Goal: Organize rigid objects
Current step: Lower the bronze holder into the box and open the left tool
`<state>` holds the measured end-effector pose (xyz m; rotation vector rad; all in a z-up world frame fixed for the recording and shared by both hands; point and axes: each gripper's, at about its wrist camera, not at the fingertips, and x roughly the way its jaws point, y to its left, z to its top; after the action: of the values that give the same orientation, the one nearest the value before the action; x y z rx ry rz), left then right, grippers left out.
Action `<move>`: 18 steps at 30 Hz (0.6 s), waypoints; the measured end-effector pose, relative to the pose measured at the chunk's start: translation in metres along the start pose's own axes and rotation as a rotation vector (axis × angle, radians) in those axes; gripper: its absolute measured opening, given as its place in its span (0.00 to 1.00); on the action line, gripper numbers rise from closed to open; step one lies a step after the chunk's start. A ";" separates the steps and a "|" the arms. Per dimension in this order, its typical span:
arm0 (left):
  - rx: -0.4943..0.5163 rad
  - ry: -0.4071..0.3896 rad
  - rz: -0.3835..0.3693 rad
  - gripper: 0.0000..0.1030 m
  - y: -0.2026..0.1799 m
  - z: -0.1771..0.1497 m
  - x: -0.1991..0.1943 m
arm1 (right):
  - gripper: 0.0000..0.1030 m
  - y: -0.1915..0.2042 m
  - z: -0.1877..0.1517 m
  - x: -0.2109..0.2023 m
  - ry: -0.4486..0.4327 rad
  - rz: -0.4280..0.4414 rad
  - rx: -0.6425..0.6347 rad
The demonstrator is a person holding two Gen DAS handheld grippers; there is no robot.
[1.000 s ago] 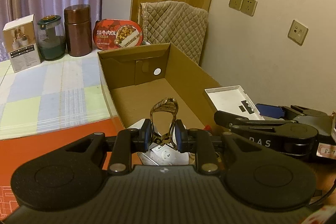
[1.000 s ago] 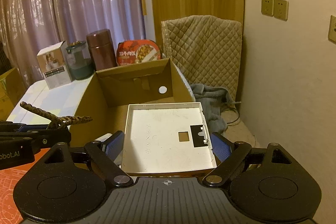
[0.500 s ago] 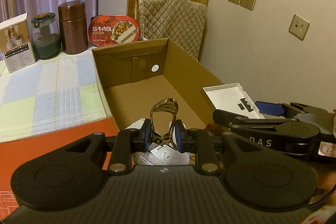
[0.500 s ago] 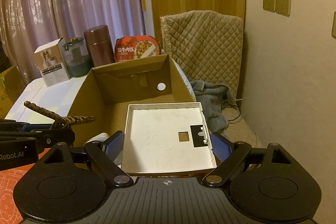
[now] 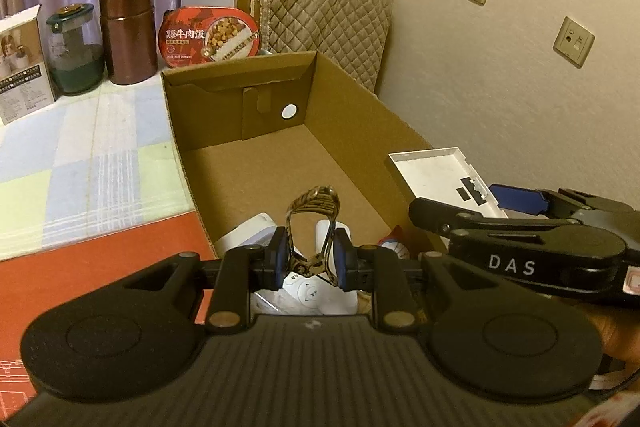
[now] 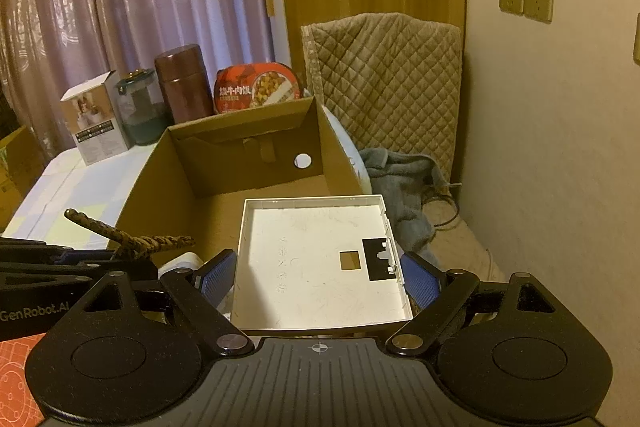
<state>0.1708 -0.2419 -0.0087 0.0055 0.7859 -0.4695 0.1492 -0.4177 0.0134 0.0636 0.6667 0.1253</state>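
Right wrist view shows the cardboard box [image 6: 188, 183] open, its far end bare. The right gripper [image 6: 320, 277] grips a white tray [image 6: 316, 263] over the box's near right corner; the left gripper [image 5: 310, 259] clamps a patterned clip [image 5: 314, 223] above its near edge. Placing step, I judge: next, lower each inside and release.

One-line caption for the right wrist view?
Right tongs grip a white plastic tray above the open cardboard box.

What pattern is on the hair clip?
Brown-and-tan leopard-like mottling on the hair clip; clearest in the left wrist view.
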 end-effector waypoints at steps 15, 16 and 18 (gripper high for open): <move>-0.021 -0.039 0.018 0.23 0.004 0.001 -0.009 | 0.82 -0.001 -0.001 0.000 0.000 0.001 0.004; -0.022 -0.042 0.024 0.23 0.005 0.002 -0.011 | 0.82 -0.001 -0.001 0.000 0.000 0.001 0.005; -0.028 -0.045 0.028 0.23 0.007 0.002 -0.014 | 0.82 -0.001 -0.001 -0.001 0.000 0.002 0.004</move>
<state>0.1668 -0.2300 0.0010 -0.0200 0.7470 -0.4311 0.1482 -0.4183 0.0128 0.0682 0.6670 0.1256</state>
